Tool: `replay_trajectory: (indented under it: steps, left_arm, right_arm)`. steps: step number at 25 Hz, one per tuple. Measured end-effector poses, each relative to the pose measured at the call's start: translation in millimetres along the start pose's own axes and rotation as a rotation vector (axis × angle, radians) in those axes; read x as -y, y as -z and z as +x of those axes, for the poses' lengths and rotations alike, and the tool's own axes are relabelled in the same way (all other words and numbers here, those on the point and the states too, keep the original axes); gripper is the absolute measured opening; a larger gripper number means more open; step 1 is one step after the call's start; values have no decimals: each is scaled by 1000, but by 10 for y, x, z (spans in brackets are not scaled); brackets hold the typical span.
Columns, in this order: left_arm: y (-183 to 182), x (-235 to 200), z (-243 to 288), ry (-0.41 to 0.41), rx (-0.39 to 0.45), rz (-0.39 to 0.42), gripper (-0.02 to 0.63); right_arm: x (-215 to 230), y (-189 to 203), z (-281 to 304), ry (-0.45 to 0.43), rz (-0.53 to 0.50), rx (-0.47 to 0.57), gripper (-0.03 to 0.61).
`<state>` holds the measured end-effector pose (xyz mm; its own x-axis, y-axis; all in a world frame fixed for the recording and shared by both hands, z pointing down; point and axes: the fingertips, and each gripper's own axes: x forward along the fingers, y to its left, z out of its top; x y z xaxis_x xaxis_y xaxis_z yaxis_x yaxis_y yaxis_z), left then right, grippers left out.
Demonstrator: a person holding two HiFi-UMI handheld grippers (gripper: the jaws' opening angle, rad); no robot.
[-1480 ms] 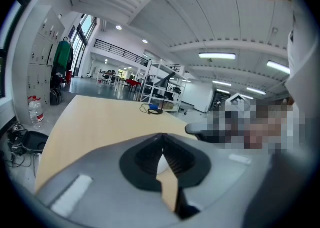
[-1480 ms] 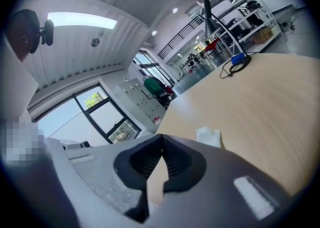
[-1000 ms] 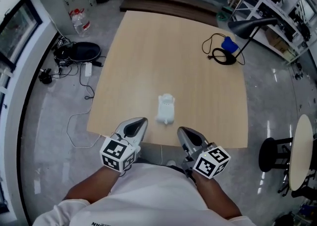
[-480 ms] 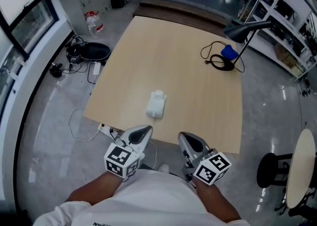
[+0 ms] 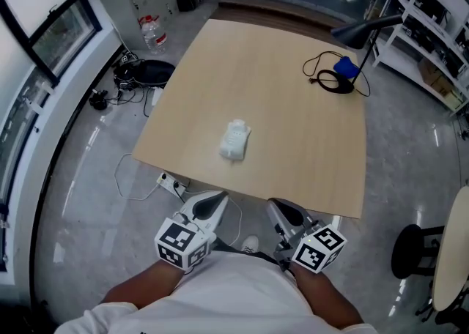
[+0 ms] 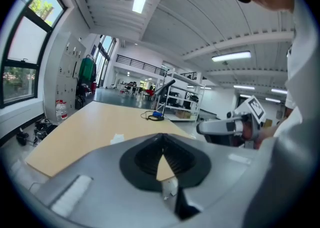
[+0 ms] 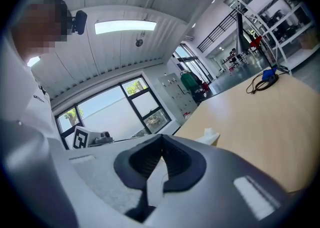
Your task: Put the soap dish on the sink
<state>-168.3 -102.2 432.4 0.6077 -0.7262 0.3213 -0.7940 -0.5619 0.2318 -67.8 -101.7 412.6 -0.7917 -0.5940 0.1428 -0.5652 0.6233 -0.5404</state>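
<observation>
A small white moulded piece, which looks like the soap dish, lies alone on the light wooden table, near its front edge. It shows small and far off as the white piece in the left gripper view and as the white piece in the right gripper view. My left gripper and right gripper hang side by side in front of the table edge, over the floor. Both are shut and hold nothing. I see no sink.
A black desk lamp with a blue thing and cable stands at the table's far right corner. On the floor are a power strip, cables, a black round object and a water bottle. A stool and shelves stand to the right.
Both grippers have drawn back from over the table's front edge to the floor side. The table and the white piece now sit farther from them.
</observation>
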Motion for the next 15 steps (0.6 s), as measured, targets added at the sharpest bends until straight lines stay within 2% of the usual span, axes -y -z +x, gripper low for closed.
replay_trajectory:
  steps: [8,15]
  left_arm:
    - [-230,-155,-12,70,26,41,8]
    - [-240,-670,-186,100,3,64,8]
  right_arm:
    - [-137,112,155,37,-1,16,2]
    - [-253,128,539,106,11,63,2]
